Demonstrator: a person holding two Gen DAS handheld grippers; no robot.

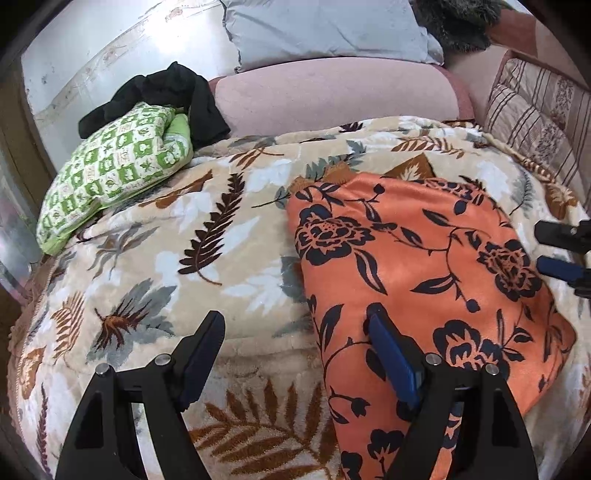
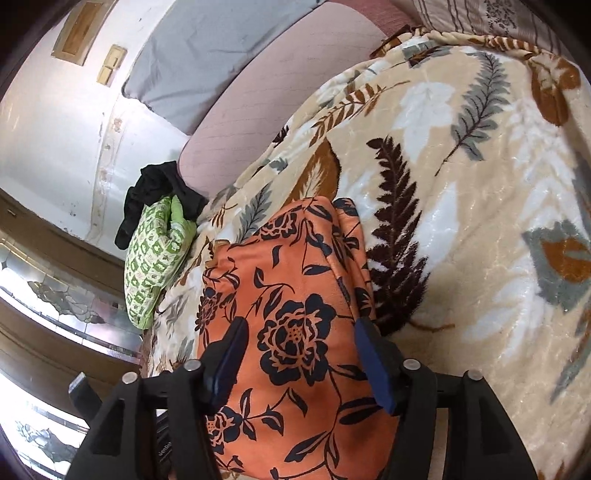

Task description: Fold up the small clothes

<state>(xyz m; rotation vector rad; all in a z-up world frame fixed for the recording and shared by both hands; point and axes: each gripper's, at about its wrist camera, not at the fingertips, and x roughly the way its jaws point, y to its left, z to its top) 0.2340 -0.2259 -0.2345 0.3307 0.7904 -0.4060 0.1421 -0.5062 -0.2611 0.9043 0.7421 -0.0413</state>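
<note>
An orange garment with a dark floral print (image 1: 424, 266) lies spread on a leaf-patterned blanket (image 1: 177, 236). My left gripper (image 1: 295, 325) is open at the garment's near left edge, its right finger over the cloth, its left finger over the blanket. My right gripper (image 2: 299, 332) is open and hovers over the garment (image 2: 288, 295), holding nothing. The right gripper's fingers also show in the left wrist view (image 1: 561, 251) at the garment's right edge.
A green-and-white patterned folded cloth (image 1: 110, 170) with a black garment (image 1: 166, 99) on it lies at the blanket's far left. A pink bolster (image 1: 332, 96), grey pillow (image 1: 325, 29) and striped cushions (image 1: 539, 122) stand behind. A wall (image 2: 55, 129) lies left.
</note>
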